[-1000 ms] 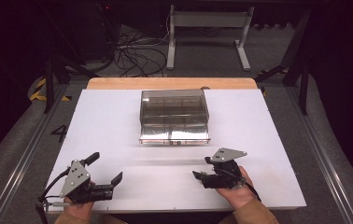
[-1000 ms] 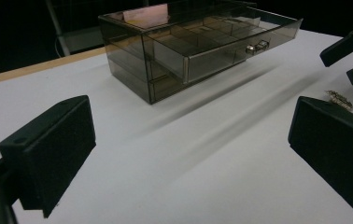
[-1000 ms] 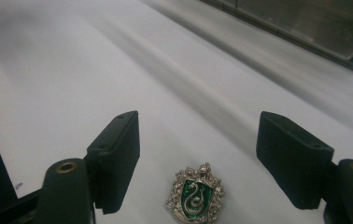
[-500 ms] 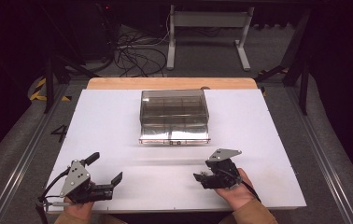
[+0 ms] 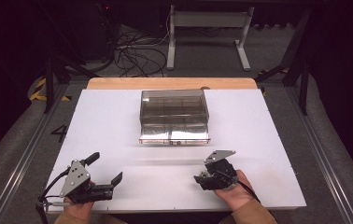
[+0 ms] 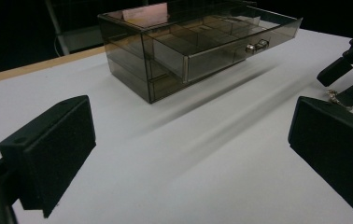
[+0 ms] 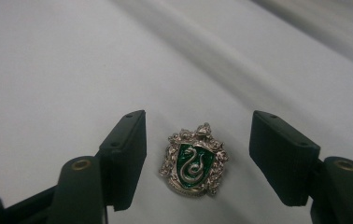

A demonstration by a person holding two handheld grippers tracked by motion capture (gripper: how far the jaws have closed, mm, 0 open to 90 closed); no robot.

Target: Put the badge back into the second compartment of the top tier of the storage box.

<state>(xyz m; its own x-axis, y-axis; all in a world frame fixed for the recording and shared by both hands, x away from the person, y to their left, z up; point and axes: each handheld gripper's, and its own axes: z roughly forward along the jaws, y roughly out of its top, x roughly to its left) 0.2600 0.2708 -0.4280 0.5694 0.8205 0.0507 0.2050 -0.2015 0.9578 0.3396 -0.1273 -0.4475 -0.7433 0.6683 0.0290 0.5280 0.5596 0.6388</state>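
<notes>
Right jaws: the right gripper (image 7: 193, 158) has just been closing, part-way in; the pads (image 7: 125, 154) stand either side of the badge, not yet pressing on it.
Badge: a silver crest with a green snake shield (image 7: 194, 159), lying flat on the white counter (image 7: 48, 70) between those pads, nearer the pad on the view's left.
Left jaws: the left gripper (image 6: 193, 154) is spread wide and holds nothing, low over the counter.
Farther out: a smoky clear drawer box (image 5: 174, 114) at mid-counter, its top drawer (image 6: 240, 42) pulled out, well apart from the badge.
Risk: the badge is thin and flat, so I judge the pads may ride over it or nudge it sideways, and an off-centre pinch could flip it out.
</notes>
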